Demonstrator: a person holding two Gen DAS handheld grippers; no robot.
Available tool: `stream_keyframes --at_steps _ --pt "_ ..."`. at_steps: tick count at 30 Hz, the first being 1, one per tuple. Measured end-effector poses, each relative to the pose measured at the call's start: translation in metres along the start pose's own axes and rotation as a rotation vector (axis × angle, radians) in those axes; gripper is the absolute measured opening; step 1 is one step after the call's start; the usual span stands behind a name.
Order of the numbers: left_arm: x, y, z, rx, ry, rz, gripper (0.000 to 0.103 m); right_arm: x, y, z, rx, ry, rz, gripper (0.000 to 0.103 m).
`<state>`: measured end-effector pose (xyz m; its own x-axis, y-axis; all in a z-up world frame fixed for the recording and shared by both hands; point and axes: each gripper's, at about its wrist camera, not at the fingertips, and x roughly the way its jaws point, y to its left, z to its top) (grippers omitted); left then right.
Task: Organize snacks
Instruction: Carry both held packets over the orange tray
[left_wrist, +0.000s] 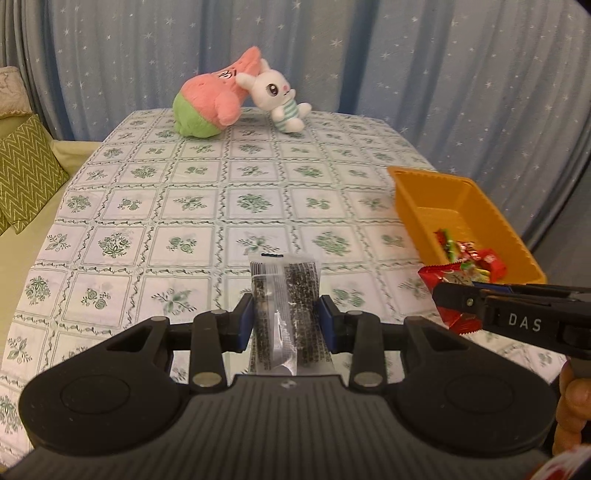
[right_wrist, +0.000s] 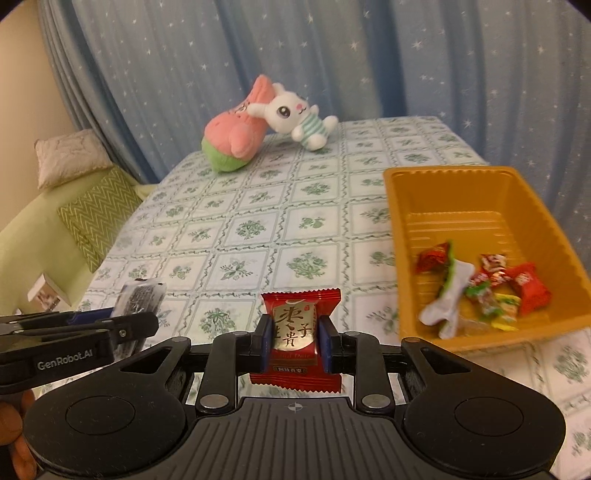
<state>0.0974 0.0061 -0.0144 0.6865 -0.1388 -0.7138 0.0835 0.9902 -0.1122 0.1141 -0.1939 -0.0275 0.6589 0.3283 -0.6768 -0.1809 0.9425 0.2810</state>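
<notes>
The left gripper (left_wrist: 284, 321) pinches a clear crinkly packet of dark seeds (left_wrist: 283, 295); the right gripper (right_wrist: 293, 339) clamps a glossy red foil candy (right_wrist: 295, 332). Both hang above the table's near edge, beside the ribbed orange plastic tray (right_wrist: 402, 236) of wrapped sweets (right_wrist: 491, 291) at its right edge.

Table (right_wrist: 258, 229): tray (right_wrist: 524, 332) at 3 o'clock, wrapped snacks (right_wrist: 491, 291) inside; two plush toys (right_wrist: 266, 129) touching at 12 o'clock.

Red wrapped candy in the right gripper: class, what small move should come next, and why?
Probably carry the red wrapped candy rightward over the orange plastic tray and release; the right gripper is clamped on it, and similar sweets already lie there.
</notes>
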Motion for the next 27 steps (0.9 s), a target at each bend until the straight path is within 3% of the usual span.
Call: stream_keyframes --at_steps 11,27 --pt "-0.023 -0.033 -0.009 0.035 -0.011 -0.051 0.033 -0.037 -0.022 -0.021 0.022 -0.027 -0.043 0.026" --pt "-0.027 -0.058 -0.012 0.057 -0.002 -0.097 0.033 -0.057 -0.039 -0.03 0.051 -0.045 -0.081 0.026"
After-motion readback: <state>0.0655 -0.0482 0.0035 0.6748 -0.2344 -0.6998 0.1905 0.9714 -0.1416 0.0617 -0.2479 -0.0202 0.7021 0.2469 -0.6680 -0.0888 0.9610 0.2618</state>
